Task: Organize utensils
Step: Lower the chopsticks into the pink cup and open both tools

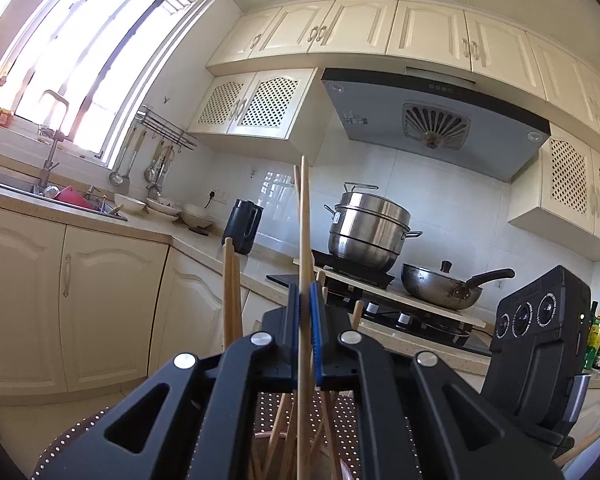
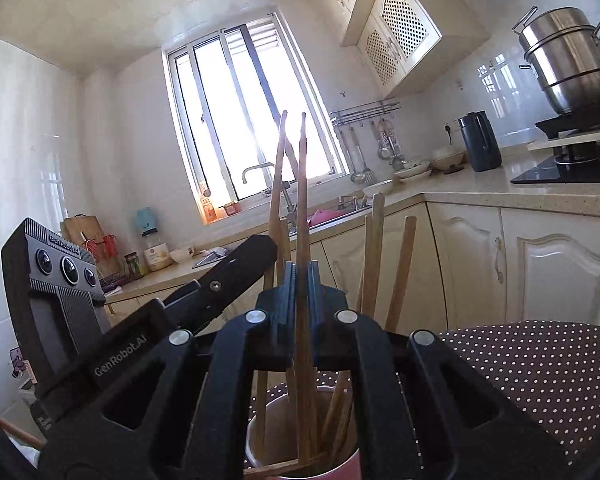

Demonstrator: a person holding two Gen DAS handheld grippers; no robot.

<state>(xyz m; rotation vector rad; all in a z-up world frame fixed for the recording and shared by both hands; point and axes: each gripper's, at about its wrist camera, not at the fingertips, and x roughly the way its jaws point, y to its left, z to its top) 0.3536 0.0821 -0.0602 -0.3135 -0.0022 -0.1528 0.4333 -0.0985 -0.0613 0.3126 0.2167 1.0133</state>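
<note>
Fingers [image 1: 293, 320] of left gripper [image 1: 305, 312] clamped on one upright chopstick [image 1: 304, 240], lower end dipping twd the cup below. Right gripper [image 2: 302, 288] pinched tight on a chopstick pair [image 2: 302, 200], standing vertical, tips down inside the pink cup [image 2: 340, 464] w/ other wooden utensils [image 2: 398, 272]. Cup sits on polka-dot cloth [image 2: 540, 368]. Kitchen counter [image 2: 520, 196] behind.

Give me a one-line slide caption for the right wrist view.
Right tool shut on upright wooden chopsticks above a pink cup of chopsticks, left tool alongside.
</note>
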